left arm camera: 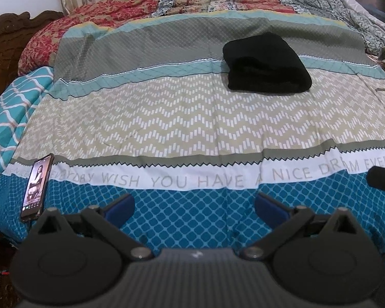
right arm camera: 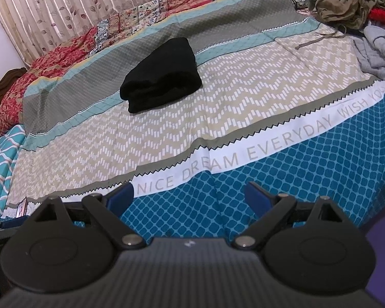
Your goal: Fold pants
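Observation:
Black pants (left arm camera: 265, 64) lie folded into a thick compact bundle on the patterned bedspread (left arm camera: 182, 118), toward the far side of the bed. The right wrist view shows the same bundle (right arm camera: 163, 77) left of centre. My left gripper (left arm camera: 194, 206) hangs open over the blue near edge of the bed, well short of the pants, nothing between its blue pads. My right gripper (right arm camera: 190, 196) is also open and empty over the same blue band, and its dark tip (left arm camera: 382, 179) shows at the right edge of the left wrist view.
A phone (left arm camera: 37, 183) with a lit screen lies near the bed's left front corner. A heap of loose clothes (right arm camera: 356, 7) sits at the far right of the bed. Rumpled quilts (left arm camera: 131, 7) and a curtain (right arm camera: 64, 7) line the far side; a carved wooden headboard (left arm camera: 10, 36) stands left.

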### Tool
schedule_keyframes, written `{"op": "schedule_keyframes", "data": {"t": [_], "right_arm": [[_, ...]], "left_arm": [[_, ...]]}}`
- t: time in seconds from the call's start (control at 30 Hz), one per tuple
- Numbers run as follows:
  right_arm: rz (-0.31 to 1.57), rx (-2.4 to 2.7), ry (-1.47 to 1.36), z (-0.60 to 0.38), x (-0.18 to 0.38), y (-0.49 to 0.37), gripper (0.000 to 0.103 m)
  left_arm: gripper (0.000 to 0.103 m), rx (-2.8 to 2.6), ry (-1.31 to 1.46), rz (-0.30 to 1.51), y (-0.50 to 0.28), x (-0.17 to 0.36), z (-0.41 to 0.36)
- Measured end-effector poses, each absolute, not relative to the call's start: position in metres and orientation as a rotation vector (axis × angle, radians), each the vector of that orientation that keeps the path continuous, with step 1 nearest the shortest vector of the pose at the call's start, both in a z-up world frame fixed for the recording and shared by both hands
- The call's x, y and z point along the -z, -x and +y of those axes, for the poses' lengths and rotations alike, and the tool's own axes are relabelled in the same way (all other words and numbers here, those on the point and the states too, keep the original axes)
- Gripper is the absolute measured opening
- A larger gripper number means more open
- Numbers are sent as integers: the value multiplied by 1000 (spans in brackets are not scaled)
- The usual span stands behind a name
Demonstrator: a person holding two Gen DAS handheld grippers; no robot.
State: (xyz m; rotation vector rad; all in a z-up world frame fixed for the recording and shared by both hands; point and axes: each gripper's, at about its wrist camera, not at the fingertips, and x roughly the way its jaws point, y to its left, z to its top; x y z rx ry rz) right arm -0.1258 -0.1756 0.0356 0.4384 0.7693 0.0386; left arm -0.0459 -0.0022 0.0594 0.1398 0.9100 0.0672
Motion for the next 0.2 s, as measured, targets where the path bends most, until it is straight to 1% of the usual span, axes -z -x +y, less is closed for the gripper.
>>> {"op": "schedule_keyframes", "data": {"t": [0.2], "right_arm": [[771,-40,-441,-178,-34,125,95]], "left_arm": [[103,-44,-126,899,46,-60,-4]]}}
